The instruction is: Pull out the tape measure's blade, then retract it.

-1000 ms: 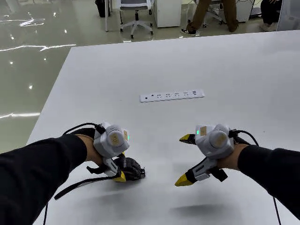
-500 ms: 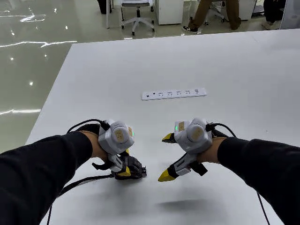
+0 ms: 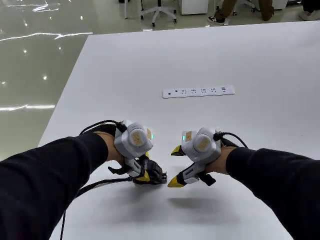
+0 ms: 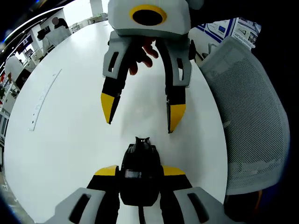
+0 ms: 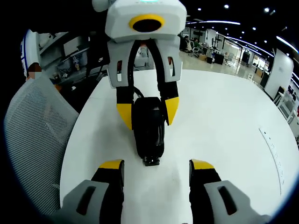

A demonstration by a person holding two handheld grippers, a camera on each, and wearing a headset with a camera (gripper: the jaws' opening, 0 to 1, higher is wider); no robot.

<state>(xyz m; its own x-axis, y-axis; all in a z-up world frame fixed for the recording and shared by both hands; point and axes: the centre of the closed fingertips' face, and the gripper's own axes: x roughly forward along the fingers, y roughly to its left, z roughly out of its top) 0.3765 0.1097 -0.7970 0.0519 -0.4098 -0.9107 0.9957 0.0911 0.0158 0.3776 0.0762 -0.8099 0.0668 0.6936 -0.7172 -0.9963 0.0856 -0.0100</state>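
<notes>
Tape measure (image 4: 140, 170) low on table (image 3: 200, 60), at 6 o'clock of head view; case clamped between jaws of left gripper (image 5: 147, 111); blade not out yet. Hook tip (image 5: 150, 161) faces right gripper (image 3: 175, 166) at 3 o'clock of case; its jaws spread wide, holding nothing.

Risks: hook small, right jaws may close on case or on air; weak left hold, case drags along table; released blade may snap back.

Count: one tape measure; two grippers; one power strip (image 3: 198, 92) at 12 o'clock.

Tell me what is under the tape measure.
The tape measure is clamped between the left gripper's fingers, and bare white table shows all around it. Its underside and the patch of table directly beneath are covered, so contact cannot be confirmed.
</notes>
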